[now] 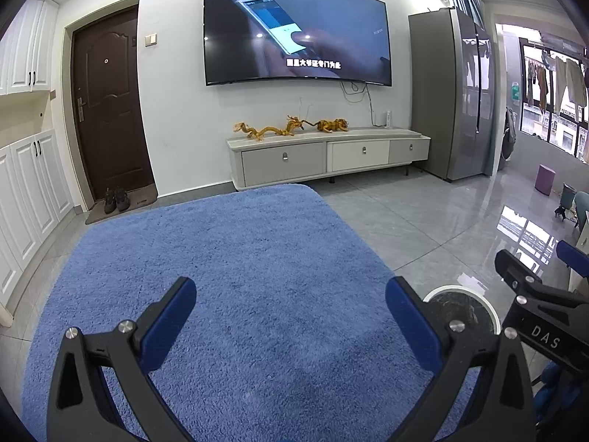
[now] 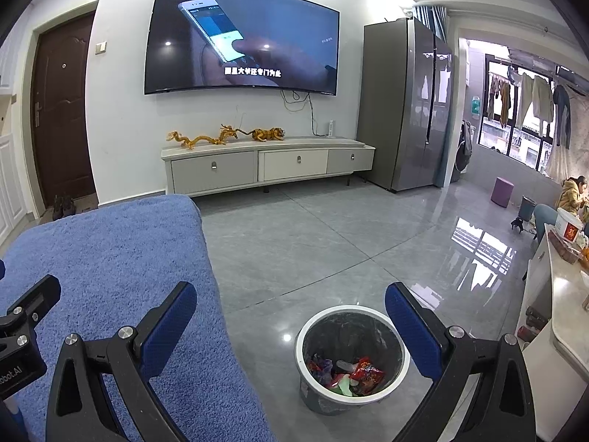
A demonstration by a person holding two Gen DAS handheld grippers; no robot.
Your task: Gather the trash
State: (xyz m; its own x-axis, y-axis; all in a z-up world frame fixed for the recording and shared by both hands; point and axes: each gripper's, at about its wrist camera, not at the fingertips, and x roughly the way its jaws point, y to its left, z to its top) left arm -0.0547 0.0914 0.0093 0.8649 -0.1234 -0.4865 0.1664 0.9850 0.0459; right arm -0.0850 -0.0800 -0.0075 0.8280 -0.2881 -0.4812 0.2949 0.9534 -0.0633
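Note:
A grey waste bin with a white rim stands on the floor to the right of the blue cloth-covered table. It holds several crumpled wrappers, red, green and white. My right gripper is open and empty, above the bin and the table's right edge. My left gripper is open and empty above the blue cloth. The bin's rim shows behind my left gripper's right finger. No trash shows on the cloth.
A TV hangs above a low cabinet with dragon and tiger figures. A grey fridge stands to the right, a brown door to the left. A person sits at far right by a counter.

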